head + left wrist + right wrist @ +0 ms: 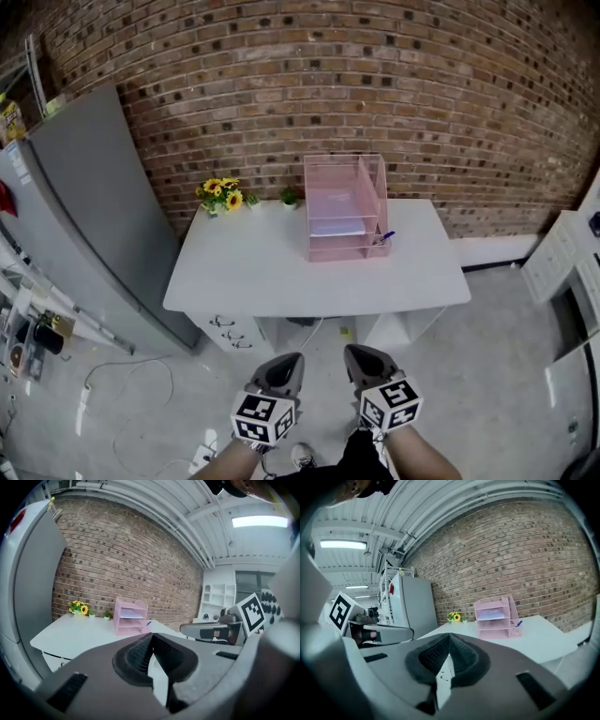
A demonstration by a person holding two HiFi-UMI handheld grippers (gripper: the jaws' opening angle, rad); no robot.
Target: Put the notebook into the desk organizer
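Head view, left gripper (pixel 284 364): clenched on nothing, held low at the near edge, well apart from the desk.
Head view, right gripper (pixel 362 359): closed and empty as well, just beside the left one.
Left gripper view, jaws: ribbed pads pressed together, nothing between them.
Right gripper view, jaws: the same, pads together, nothing caught.
Desk (pixel 253 267): white, against the brick wall (pixel 450 94), its near half bare.
Desk organizer (pixel 371 187): pink, tiered, standing at the far right of the desk top.
Notebook (pixel 336 226): a pale flat item lying in the organizer's middle tray appears to be it. No other notebook shows on the desk.
Pen (pixel 386 238): blue, in the organizer's right side pocket.
Sunflowers (pixel 221 195), small plant (pixel 290 197): far left of the organizer, by the wall.
Step in hand: judged as no carrying under way; the placing looks done, or not begun.
Next move: if the tray item is the notebook, nothing is left to carry. Otherwise it calls for finding the notebook, closing on the desk and parting the jaws first.
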